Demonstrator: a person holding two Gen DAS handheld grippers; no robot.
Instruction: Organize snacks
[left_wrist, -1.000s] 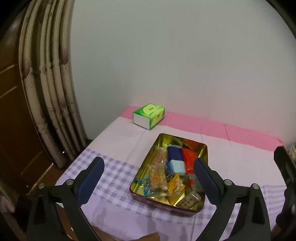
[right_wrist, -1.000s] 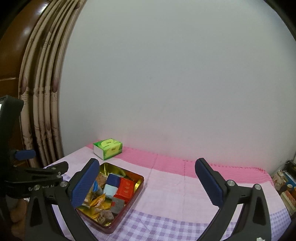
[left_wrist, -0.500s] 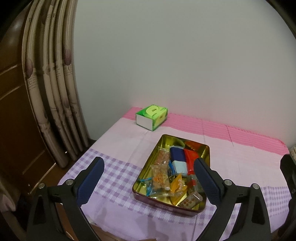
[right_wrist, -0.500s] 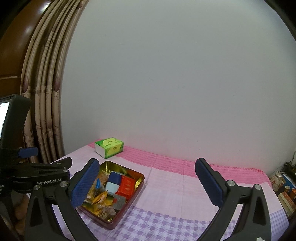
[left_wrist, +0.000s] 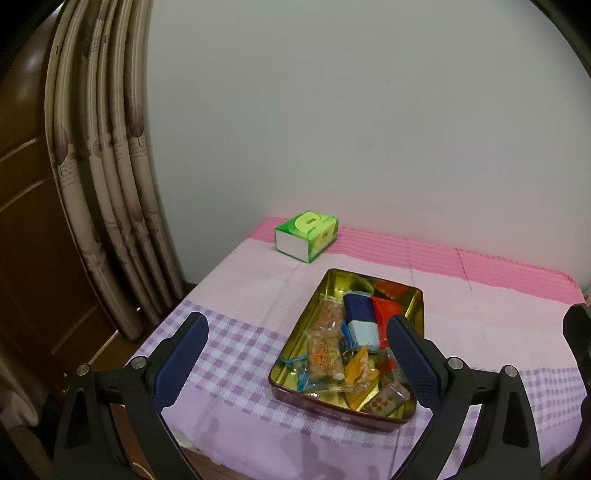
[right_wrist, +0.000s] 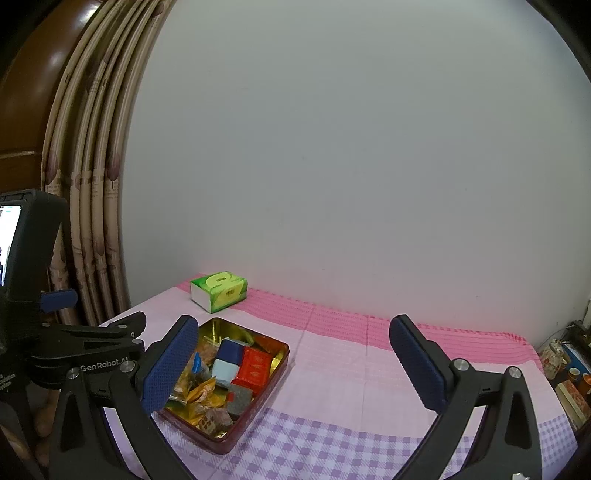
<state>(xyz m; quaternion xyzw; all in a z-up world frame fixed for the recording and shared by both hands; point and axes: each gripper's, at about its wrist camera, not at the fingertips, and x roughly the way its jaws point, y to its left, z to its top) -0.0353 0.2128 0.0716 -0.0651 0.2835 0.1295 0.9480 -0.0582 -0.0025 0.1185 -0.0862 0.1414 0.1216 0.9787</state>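
I've got both grippers held up & back from the counter (left_wrist: 251, 280), nothing in either. Left gripper (left_wrist: 295, 354): fingers spread wide, empty. Right gripper (right_wrist: 295, 363): same, wide apart, empty.

The snacks sit in a gold-lined tin (left_wrist: 317, 295) w/ a dark red outside, on the pink/purple cloth. In the left view the tin lies ahead & below, a bit right of centre between my fingers; its near right corner is hidden behind the right-hand finger pad (left_wrist: 410, 354). Long axis runs away from me toward the wall, tilted slightly right. Inside: a blue-and-pale-blue pack (left_wrist: 360, 321) & a red pack (left_wrist: 384, 314) side by side at mid/far end, two clear cracker packs (left_wrist: 325, 350) along the left wall, a yellow wrapper (left_wrist: 360, 371) and small bits at the near end. All jumbled & touching.

From the right view the same tin (right_wrist: 269, 384) is low-left, partly behind my left-hand finger pad (right_wrist: 170, 369), so the right gripper is off to the tin's side w/ bare cloth under it. Left gripper body (right_wrist: 88, 354) shows nearer the tin.

My read: left is better lined up for a first pick; it needs to drop down & fwd. The packs lie lengthwise along the tin, so I'd close across their short width. Green tissue box (left_wrist: 306, 236) at the back by the wall is well apart from the tin, not in my way.
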